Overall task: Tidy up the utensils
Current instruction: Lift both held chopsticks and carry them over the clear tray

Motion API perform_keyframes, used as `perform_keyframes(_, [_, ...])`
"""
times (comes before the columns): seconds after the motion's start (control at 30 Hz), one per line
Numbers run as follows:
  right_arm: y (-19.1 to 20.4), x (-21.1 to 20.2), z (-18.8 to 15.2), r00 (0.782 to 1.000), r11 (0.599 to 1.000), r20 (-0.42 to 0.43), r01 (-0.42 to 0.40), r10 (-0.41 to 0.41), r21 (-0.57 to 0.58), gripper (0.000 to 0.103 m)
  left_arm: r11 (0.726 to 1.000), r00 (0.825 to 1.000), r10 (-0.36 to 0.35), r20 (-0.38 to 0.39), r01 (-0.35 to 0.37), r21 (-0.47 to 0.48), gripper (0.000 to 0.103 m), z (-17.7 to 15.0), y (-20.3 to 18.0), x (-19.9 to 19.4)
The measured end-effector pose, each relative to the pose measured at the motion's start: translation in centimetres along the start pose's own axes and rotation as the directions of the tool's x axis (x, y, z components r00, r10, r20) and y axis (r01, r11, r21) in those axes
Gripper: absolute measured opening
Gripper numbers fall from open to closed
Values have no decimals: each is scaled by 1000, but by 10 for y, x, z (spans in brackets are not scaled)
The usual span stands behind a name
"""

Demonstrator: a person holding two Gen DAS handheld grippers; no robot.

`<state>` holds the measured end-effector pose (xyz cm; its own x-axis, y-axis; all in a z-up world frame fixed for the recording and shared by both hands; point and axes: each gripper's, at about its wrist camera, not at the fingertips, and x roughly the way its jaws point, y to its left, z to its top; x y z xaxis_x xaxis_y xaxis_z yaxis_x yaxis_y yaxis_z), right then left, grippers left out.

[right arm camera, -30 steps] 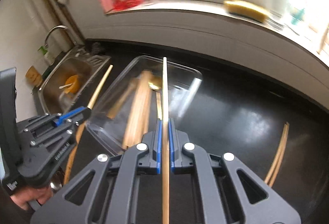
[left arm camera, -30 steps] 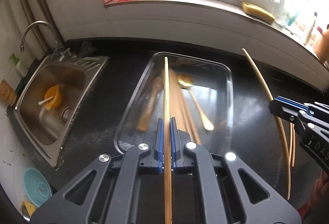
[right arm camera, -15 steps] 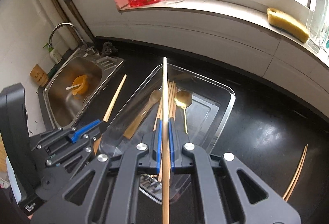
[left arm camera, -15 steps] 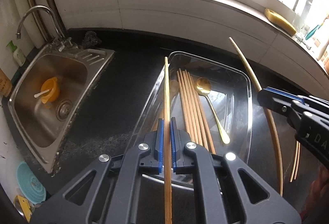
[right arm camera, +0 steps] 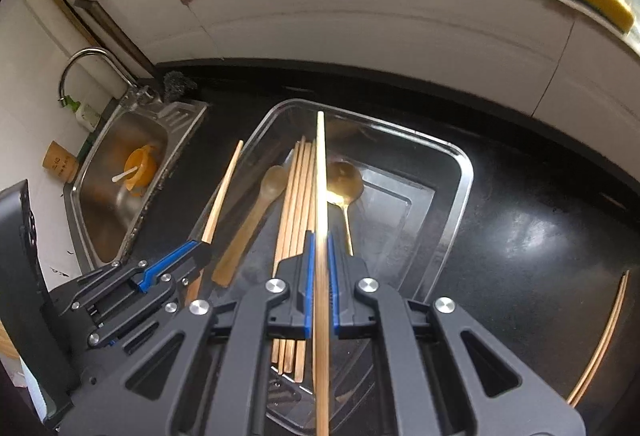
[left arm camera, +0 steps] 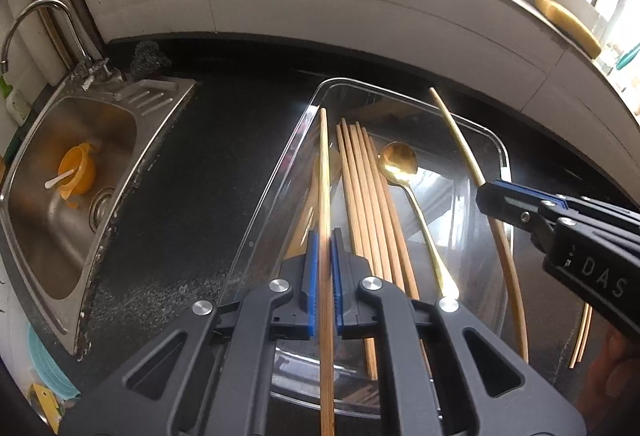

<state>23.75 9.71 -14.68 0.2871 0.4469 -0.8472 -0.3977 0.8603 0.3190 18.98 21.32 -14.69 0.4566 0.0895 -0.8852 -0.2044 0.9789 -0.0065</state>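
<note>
Left gripper (left arm camera: 324, 256) and right gripper (right arm camera: 318, 260): we see each clamped on one slim wooden chopstick (left arm camera: 325, 172) over clear rectangular tray (left arm camera: 502, 156); gold spoon (left arm camera: 400, 160) inside.

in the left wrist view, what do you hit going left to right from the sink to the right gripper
sink → orange cup in it → bare counter → tray wall → held chopstick → laid chopsticks → gold spoon → right gripper with its chopstick
</note>
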Motion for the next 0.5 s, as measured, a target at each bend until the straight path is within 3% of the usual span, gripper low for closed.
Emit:
perform_keyframes(0.3, [-9, 20, 4, 999, 999, -31, -12, 14, 44, 7, 1000, 1000, 7, -28, -7, 9, 6, 7, 1, 24])
perform_keyframes(0.5, [-7, 20, 8, 1000, 1000, -2, 7, -7, 26, 7, 1000, 1000, 10, -29, -9, 15, 6, 9, 1, 31])
